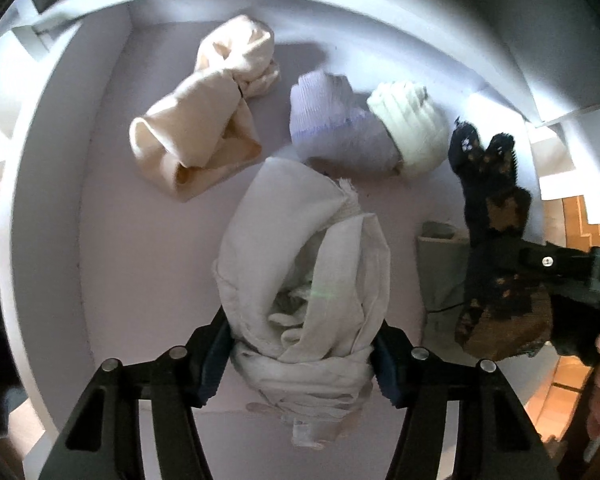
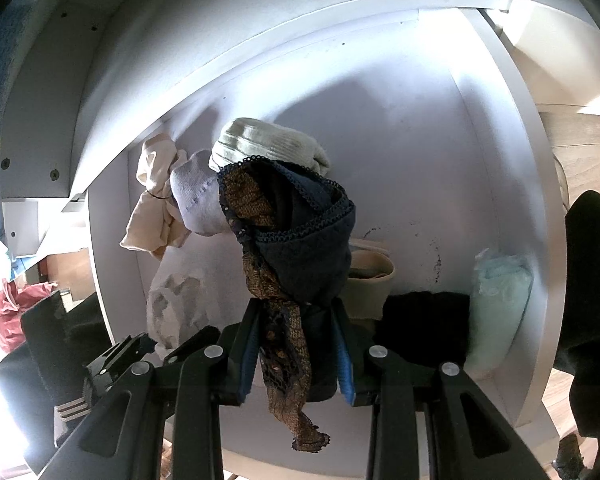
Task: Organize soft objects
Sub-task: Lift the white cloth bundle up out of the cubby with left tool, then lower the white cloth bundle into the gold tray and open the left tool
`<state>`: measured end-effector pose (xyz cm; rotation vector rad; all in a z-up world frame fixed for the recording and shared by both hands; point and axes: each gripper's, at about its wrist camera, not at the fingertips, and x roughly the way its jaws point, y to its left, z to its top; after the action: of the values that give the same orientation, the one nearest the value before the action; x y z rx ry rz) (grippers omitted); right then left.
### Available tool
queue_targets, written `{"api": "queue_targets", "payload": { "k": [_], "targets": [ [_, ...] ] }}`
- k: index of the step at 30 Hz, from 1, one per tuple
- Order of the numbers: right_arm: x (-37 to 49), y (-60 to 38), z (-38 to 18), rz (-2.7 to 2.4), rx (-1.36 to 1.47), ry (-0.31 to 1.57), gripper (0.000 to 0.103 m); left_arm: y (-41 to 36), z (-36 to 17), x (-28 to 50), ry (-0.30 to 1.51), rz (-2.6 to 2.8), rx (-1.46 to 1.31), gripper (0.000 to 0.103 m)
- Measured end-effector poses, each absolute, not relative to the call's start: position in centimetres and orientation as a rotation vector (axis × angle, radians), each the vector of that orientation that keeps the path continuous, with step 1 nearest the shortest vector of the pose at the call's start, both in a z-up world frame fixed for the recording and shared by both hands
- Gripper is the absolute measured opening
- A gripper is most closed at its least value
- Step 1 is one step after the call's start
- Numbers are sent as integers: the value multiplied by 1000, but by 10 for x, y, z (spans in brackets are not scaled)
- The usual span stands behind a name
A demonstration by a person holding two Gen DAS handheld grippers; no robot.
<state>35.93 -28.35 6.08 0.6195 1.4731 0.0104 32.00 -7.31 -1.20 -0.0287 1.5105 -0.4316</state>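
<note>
- The left hand-held gripper (image 1: 302,354) points down into a white drawer (image 1: 40,200), its jaws pressed on both sides of a crumpled off-white cloth bundle (image 1: 304,264).
- Ahead of it and to the left lies a cream knotted fabric piece (image 1: 204,120); ahead and slightly right lie a rolled lavender-white ribbed sock (image 1: 332,128) and, touching it, a pale cream ribbed sock roll (image 1: 412,124).
- The right hand-held gripper (image 2: 296,350) is clamped on a dark navy lace-trimmed garment with brown-gold patterned lace (image 2: 296,240), which dangles below its fingers.
- To its right rest a black folded fabric (image 2: 424,320) and a pale blue soft bundle (image 2: 500,300).
</note>
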Motion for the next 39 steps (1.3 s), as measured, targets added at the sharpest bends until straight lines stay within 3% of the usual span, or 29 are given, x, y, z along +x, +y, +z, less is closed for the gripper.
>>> {"api": "queue_targets", "payload": {
  "k": [32,39],
  "targets": [
    [358,-287,72,27,644,1450,32,-66,190,246,1020,-777,-33,62],
    [357,-286,70,28,643,1453,32,-54,245,271,908,-786,-106,62]
  ]
}}
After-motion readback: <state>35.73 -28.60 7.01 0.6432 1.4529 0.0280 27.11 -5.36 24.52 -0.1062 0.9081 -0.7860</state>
